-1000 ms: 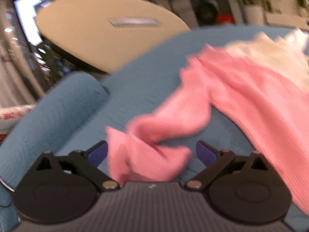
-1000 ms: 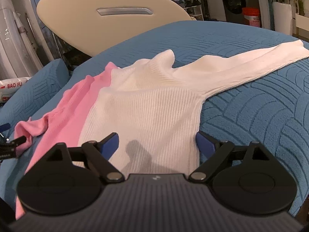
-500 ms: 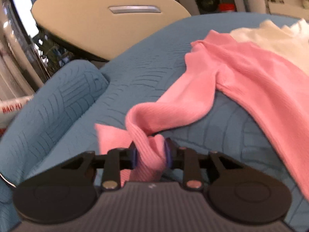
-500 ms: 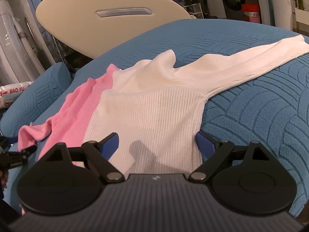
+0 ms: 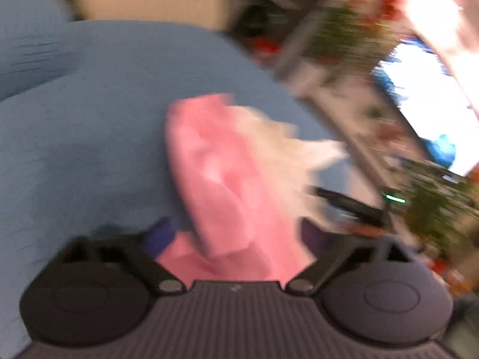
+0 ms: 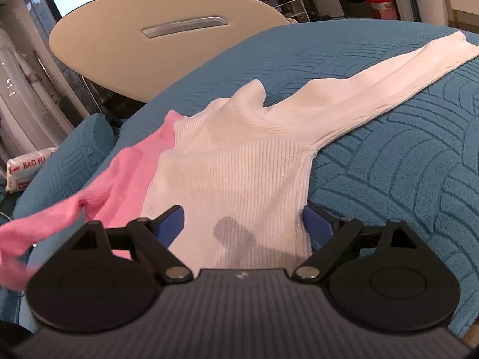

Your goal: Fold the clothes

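A sweater, half pink [image 6: 131, 167] and half white [image 6: 239, 173], lies on a blue quilted bed [image 6: 404, 155]. Its white sleeve [image 6: 389, 80] stretches to the far right. The pink sleeve [image 6: 39, 224] hangs lifted at the left edge. My right gripper [image 6: 242, 224] is open, hovering over the white hem, holding nothing. The left wrist view is badly blurred: my left gripper [image 5: 236, 233] has its jaws apart, with the pink sleeve [image 5: 215, 179] draped between them over the pink body. The right gripper's dark body [image 5: 347, 203] shows beyond.
A beige oval headboard [image 6: 155, 45] stands behind the bed. A blue pillow [image 6: 77, 155] lies at the left with a white bag [image 6: 27, 170] beside it. Shelves, a washer and a red bucket [image 6: 381, 6] stand far back.
My left gripper closed on the pink sleeve, swung fast to the right carrying it over the sweater, and its jaws now stand apart. My right gripper stayed open over the hem.
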A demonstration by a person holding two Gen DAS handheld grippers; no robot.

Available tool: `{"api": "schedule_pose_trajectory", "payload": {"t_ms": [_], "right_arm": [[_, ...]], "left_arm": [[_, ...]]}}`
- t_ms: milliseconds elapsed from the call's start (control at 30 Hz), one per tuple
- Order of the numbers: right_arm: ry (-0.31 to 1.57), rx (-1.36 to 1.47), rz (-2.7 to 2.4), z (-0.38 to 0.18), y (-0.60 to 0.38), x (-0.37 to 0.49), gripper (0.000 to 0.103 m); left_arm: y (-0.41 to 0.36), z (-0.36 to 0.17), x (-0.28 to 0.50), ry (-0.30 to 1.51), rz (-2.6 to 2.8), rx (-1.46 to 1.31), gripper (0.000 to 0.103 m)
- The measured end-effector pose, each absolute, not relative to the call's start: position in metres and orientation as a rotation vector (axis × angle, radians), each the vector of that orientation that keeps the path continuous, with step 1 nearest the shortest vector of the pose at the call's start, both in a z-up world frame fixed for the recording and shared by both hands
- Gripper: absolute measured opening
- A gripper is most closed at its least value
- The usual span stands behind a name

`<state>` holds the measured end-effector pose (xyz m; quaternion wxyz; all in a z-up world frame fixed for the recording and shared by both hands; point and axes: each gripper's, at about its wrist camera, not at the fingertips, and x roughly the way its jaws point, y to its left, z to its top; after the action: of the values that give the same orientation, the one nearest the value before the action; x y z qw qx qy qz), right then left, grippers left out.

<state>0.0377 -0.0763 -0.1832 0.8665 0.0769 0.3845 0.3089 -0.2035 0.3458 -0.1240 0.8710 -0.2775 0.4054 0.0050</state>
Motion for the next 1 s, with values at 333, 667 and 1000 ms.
{"api": "schedule_pose_trajectory", "payload": {"t_ms": [333, 667, 1000], "right_arm": [[0.735, 0.094, 0.664, -0.180, -0.045, 0.014, 0.088], [0.424, -0.263, 1.345, -0.159, 0.051, -0.106, 0.079], [0.544, -0.598, 1.683, -0.198, 0.168, -0.182, 0.050]], "left_arm": [[0.339, -0.180, -0.236, 0.875, -0.025, -0.658, 0.103], [0.326, -0.171, -0.249, 0.713, -0.058, -0.642, 0.103], [0.320, -0.175, -0.256, 0.680, -0.064, -0.657, 0.103]]}}
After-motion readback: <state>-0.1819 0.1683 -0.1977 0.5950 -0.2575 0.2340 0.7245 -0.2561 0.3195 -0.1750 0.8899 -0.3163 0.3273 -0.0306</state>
